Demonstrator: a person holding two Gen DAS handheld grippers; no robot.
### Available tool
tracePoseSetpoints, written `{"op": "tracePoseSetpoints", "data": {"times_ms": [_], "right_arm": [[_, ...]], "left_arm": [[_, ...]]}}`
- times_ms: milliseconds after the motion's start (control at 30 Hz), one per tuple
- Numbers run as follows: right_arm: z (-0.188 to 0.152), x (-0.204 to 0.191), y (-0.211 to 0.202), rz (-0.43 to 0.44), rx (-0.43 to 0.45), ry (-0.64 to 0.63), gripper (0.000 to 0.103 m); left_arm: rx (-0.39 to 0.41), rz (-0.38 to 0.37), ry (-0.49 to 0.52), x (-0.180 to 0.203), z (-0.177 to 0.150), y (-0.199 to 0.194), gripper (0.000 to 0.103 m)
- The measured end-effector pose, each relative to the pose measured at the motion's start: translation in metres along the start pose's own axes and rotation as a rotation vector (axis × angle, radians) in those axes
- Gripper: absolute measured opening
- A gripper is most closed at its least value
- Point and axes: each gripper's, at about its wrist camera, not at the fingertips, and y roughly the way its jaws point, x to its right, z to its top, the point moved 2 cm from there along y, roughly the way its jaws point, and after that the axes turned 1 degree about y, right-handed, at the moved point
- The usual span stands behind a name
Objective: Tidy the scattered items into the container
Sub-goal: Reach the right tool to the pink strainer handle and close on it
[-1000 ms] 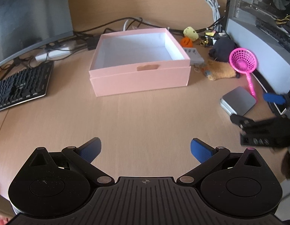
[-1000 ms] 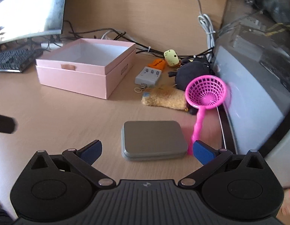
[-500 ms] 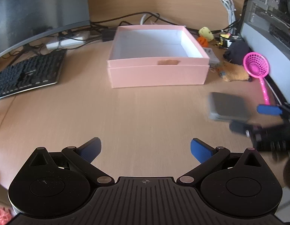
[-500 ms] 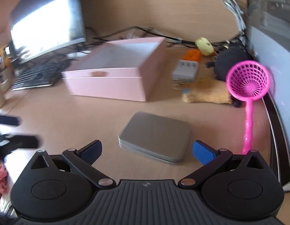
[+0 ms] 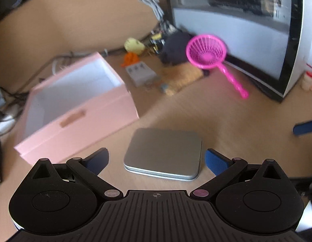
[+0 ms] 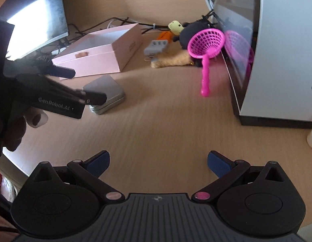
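Note:
A flat grey metal tin (image 5: 164,153) lies on the wooden desk in front of the open pink box (image 5: 75,104). My left gripper (image 5: 157,160) is open and low, with its blue fingers flanking the tin's near end without visibly touching it. In the right wrist view the left gripper (image 6: 81,84) straddles the tin (image 6: 109,88). My right gripper (image 6: 158,161) is open over bare desk, well back from the tin. A pink strainer (image 5: 206,52), brown plush (image 5: 182,76), black plush (image 5: 174,46), grey adapter (image 5: 139,73), and small orange (image 5: 129,59) and yellow items (image 5: 133,45) lie behind.
A computer case (image 6: 276,50) stands along the right edge, with the strainer (image 6: 206,42) leaning by it. A monitor (image 6: 35,24) and cables sit at the back left behind the pink box (image 6: 99,48). A hand holds the left gripper's handle.
My left gripper has swung right and forward until its fingers flank the tin. My right gripper has pulled back from the tin and now looks at it from farther away.

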Motion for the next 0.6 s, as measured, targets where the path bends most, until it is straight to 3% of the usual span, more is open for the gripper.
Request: {"op": "tracePoseSetpoints", "data": {"times_ms": [267, 400, 433, 467, 533, 600], "right_arm": [[0.004, 0.002, 0.001, -0.027, -0.009, 0.034, 0.103], [0.007, -0.012, 0.006, -0.056, -0.066, -0.073, 0.103], [0.012, -0.018, 0.003, -0.077, -0.028, -0.090, 0.102], [0.018, -0.026, 0.000, -0.134, 0.030, -0.125, 0.098], [0.032, -0.044, 0.001, -0.277, 0.120, -0.240, 0.079], [0.051, -0.055, 0.017, -0.426, 0.165, -0.292, 0.043]], "left_arm": [[-0.038, -0.011, -0.021, -0.002, -0.002, 0.015, 0.103], [-0.039, 0.013, -0.096, -0.019, 0.001, 0.004, 0.103], [-0.036, 0.022, -0.128, -0.026, 0.001, -0.001, 0.103], [-0.033, 0.025, -0.156, -0.031, 0.001, -0.006, 0.103], [-0.028, 0.030, -0.208, -0.042, 0.000, -0.013, 0.103], [-0.028, 0.032, -0.253, -0.052, -0.002, -0.018, 0.103]]}}
